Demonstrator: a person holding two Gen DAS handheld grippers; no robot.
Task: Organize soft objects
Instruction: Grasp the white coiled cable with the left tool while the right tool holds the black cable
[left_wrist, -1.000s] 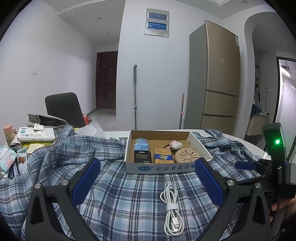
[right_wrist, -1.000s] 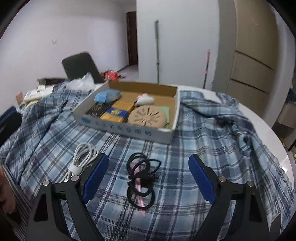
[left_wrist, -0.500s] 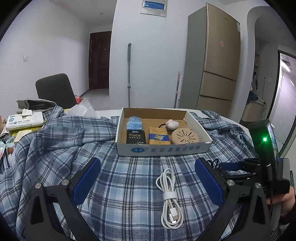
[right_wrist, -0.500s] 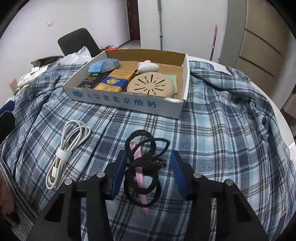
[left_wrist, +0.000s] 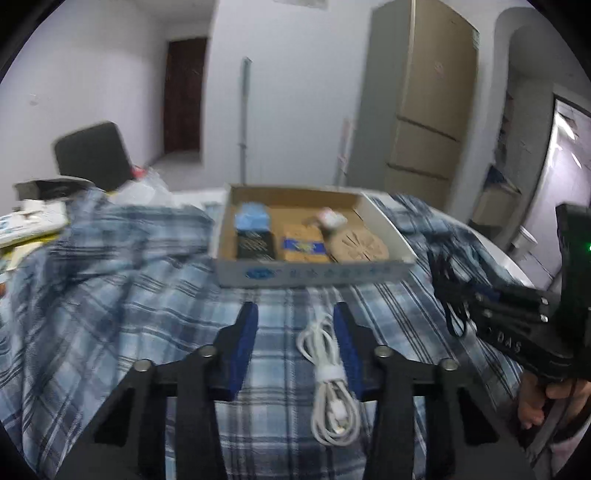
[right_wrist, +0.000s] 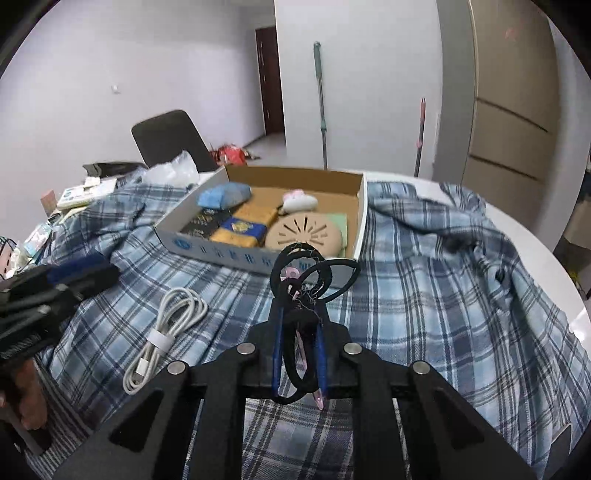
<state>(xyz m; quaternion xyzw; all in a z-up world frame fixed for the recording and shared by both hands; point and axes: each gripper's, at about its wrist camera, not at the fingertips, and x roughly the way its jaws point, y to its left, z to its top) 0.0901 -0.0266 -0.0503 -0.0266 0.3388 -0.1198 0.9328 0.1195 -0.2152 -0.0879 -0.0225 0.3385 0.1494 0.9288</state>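
Right gripper clamped on a bundle of black hair ties with a pink strand in it, loops sticking up above the blue pads, bundle lifted off the plaid cloth. Same gripper shows at the right edge of the left wrist view, black loops dangling from its tip.

Left gripper partly closed, blue pads spaced apart, gripping nothing. White cable lies coiled on the cloth, bound mid-length by a white strap; its upper loop sits between the fingers, tight against the right pad, contact unclear. From the right wrist view the cable lies left of the held ties, near the front-left part of the cloth.

Cardboard box sits on the cloth toward the far middle of the table, open top. Inside: blue soft pouch at far left corner, black pack in front of it, yellow pack in the middle, round tan slotted disc at front right, small pink-white plush behind the disc.

Left wrist view motion-blurred. Black chair beyond the table's far left edge, fridge at back right.
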